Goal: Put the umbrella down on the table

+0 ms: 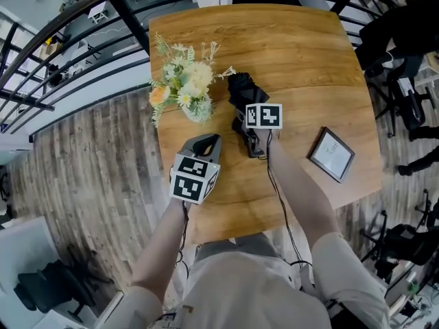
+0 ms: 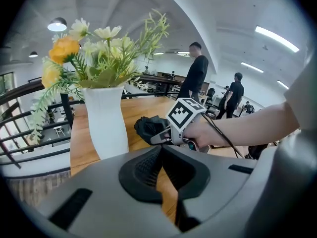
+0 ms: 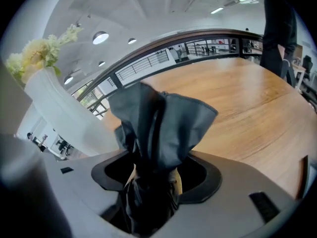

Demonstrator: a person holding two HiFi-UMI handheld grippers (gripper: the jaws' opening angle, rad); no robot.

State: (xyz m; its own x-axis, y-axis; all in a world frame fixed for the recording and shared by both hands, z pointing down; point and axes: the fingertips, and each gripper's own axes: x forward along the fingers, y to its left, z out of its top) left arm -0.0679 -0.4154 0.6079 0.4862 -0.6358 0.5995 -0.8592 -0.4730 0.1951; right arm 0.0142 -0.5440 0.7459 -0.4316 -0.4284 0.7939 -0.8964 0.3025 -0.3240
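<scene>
A folded black umbrella (image 1: 241, 90) lies on the wooden table (image 1: 302, 60) just right of the flower vase. My right gripper (image 1: 241, 120) sits over its near end, jaws wide. In the right gripper view the umbrella (image 3: 158, 128) runs up between the jaws of this gripper (image 3: 151, 175), with slivers of wood showing on either side of it. My left gripper (image 1: 209, 142) hovers near the table's front left, shut and empty. The left gripper view looks past the left gripper's (image 2: 161, 150) closed tips at the umbrella (image 2: 148, 128) and the right hand.
A white vase of flowers (image 1: 197, 108) stands left of the umbrella and close to both grippers, shown large in the left gripper view (image 2: 106, 118). A framed tablet (image 1: 331, 153) lies at the front right. Black railings (image 1: 82, 53) run behind; people (image 2: 195, 76) stand beyond the table.
</scene>
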